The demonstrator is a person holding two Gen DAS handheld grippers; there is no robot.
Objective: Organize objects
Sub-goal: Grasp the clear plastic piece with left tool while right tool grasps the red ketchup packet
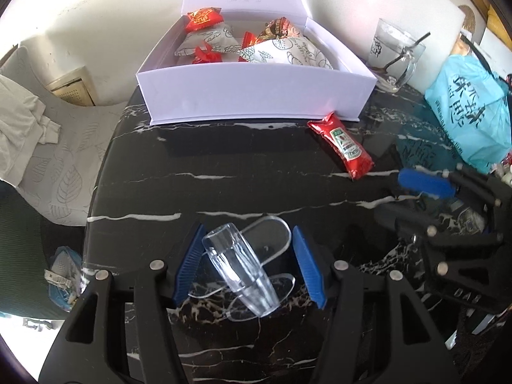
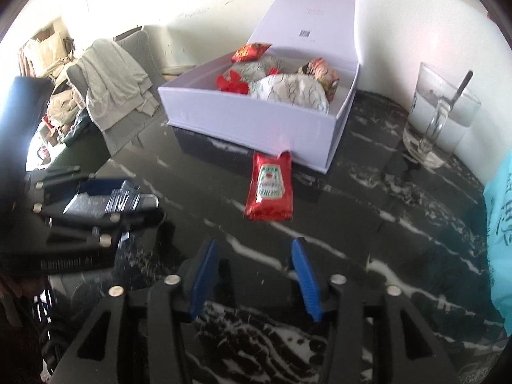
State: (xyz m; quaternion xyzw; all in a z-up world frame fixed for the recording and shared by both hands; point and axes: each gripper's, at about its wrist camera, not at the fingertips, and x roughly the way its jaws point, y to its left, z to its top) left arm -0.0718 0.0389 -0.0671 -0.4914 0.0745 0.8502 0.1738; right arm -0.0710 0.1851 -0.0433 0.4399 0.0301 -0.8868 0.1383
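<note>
Left wrist: ketchup sachet seemingly touches box front edge.

My desk is glossy black marble-look stone with white veins. The cup between my left gripper's ribbed blue pads is clear smooth plastic. The sachet is shiny red foil, the box matt white card, the bag thin crinkled blue plastic.

Black marble table; white wall; cloth-draped grey chair.
</note>
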